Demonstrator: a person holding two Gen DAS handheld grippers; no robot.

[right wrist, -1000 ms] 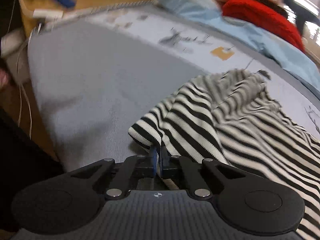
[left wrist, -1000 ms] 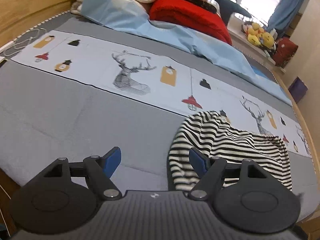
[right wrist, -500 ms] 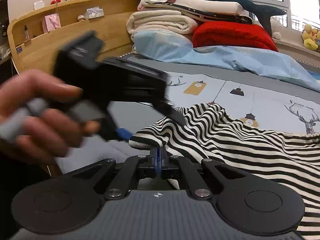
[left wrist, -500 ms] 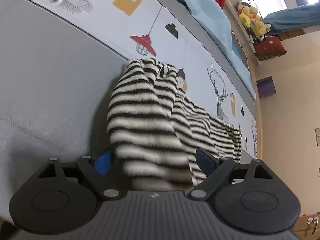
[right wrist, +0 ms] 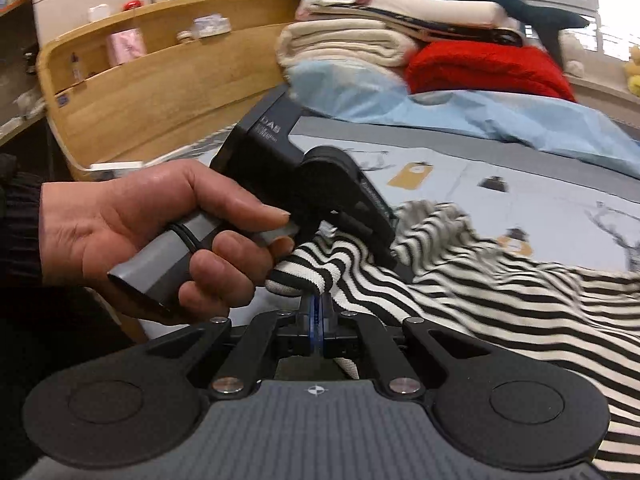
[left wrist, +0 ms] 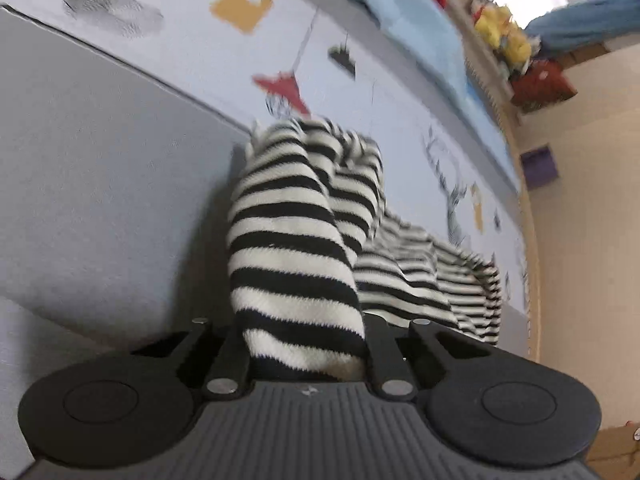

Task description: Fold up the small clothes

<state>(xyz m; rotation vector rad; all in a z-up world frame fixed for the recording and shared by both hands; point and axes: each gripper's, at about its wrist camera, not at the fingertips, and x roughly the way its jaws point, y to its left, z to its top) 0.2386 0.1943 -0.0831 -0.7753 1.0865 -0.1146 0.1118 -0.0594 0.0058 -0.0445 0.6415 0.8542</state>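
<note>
— Where is the black-and-white striped knit garment (right wrist: 500,292) found?

— It is spread over the grey bed sheet with the printed deer-and-lantern band (left wrist: 100,184), and one end is lifted off the sheet towards both tools.

— How is the right gripper (right wrist: 317,314) set?

— Its blue pads are pressed together, and a hem of the striped knit is pinched between them.

— And the left gripper (left wrist: 302,354)?

— A thick fold of the same garment is seen between its two black fingers, which are drawn in against the cloth on either side. The pads are hidden by the fabric, so a firm clamp cannot be confirmed. In the right view, its grey handle is gripped by the person's left hand (right wrist: 152,236), just above the lifted hem.

— What is seen behind?

— Folded cream blankets (right wrist: 344,44) and a red cushion (right wrist: 488,68) are stacked at the wooden headboard (right wrist: 160,100).
</note>
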